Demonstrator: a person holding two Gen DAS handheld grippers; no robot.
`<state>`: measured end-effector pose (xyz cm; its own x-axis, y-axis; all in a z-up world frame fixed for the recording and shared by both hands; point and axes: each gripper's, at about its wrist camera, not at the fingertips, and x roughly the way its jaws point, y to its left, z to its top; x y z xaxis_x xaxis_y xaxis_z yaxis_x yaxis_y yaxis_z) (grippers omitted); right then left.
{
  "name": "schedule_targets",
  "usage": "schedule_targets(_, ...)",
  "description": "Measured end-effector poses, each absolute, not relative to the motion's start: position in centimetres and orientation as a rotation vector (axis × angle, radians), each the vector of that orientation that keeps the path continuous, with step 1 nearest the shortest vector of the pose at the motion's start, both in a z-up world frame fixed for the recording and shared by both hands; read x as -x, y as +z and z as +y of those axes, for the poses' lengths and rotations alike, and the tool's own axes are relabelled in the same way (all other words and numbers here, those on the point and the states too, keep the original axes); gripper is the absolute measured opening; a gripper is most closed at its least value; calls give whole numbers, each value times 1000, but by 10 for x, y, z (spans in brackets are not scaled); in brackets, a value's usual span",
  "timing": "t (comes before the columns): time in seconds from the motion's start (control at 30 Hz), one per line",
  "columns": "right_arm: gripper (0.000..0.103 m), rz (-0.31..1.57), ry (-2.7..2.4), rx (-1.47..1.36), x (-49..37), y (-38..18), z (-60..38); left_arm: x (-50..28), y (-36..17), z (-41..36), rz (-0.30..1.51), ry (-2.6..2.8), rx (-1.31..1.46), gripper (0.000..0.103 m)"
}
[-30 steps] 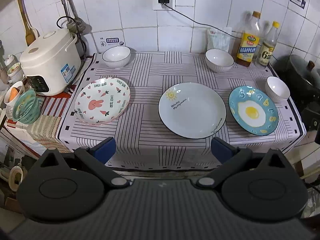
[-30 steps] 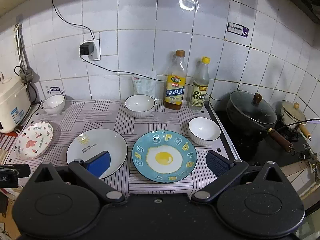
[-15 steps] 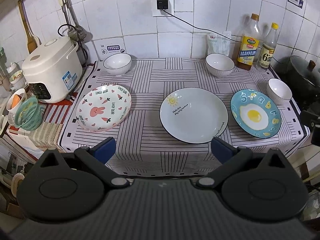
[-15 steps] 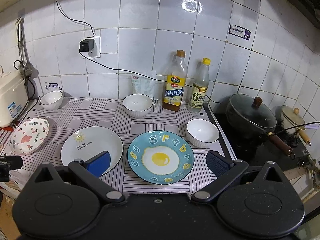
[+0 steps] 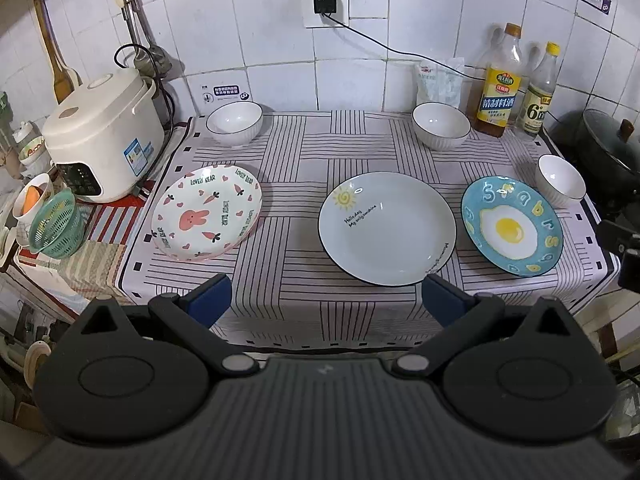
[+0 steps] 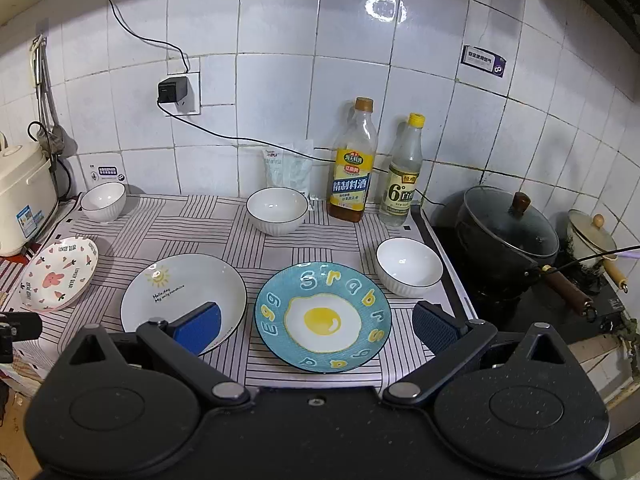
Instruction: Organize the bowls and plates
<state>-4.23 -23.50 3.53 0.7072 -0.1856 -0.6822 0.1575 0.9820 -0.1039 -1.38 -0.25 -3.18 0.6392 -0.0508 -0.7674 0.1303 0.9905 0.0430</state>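
Three plates and three white bowls sit apart on the striped cloth [image 5: 296,184]. The plates form a front row: the rabbit plate [image 5: 208,213] on the left, the sun plate [image 5: 387,229] in the middle, the egg plate [image 5: 512,226] on the right. The left bowl [image 5: 235,122] and middle bowl [image 5: 441,126] stand at the back near the tiled wall; the right bowl [image 5: 561,180] sits just behind the egg plate, near the cloth's right edge. None of them is stacked.

The left gripper [image 5: 326,300] hovers before the cloth's front edge with its jaws spread wide and nothing between them. The right gripper [image 6: 316,326] hangs over the front of the egg plate [image 6: 323,316], jaws likewise wide apart and empty; its left finger [image 6: 198,328] overlaps the sun plate [image 6: 180,296] in that view.

A rice cooker [image 5: 102,136] stands left of the cloth, two bottles [image 6: 354,166] behind the middle bowl [image 6: 277,210], and a lidded pot [image 6: 508,232] to the right.
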Motion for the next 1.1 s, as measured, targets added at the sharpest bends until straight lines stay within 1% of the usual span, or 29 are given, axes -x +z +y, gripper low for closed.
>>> schedule_targets(0.27,103,744,-150,37,39,33,-235,4,-34,-2,903,-113,-84,103)
schedule_targets(0.37,103,693,-91,20,40,36,-233,-2,-27,7,892,-81,-24,103)
schedule_targets(0.43,103,623,-42,6,41,36,-232,-8,-22,13,877,-99,-1,103)
schedule_targets(0.5,103,561,45,-58,40,30,-237,-13,-17,19,846,-96,6,103)
schedule_targets(0.53,103,566,94,-100,35,24,-242,-17,-16,21,842,-95,4,103)
schedule_targets(0.6,103,639,138,-164,17,10,-247,-27,-15,27,848,-107,-1,102)
schedule_targets(0.73,103,763,171,-175,-14,-22,-246,-49,-23,35,870,-128,9,100)
schedule_targets(0.83,101,827,236,-188,-30,-47,-244,-70,-42,38,921,-147,30,100)
schedule_targets(0.9,100,883,265,-247,-39,-66,-246,-89,-63,37,977,-159,46,99)
schedule_targets(0.97,90,938,284,-309,-48,-83,-246,-105,-82,35,1012,-169,56,98)
schedule_targets(1.1,84,1029,275,-401,-61,-124,-240,-136,-124,32,1095,-198,52,93)
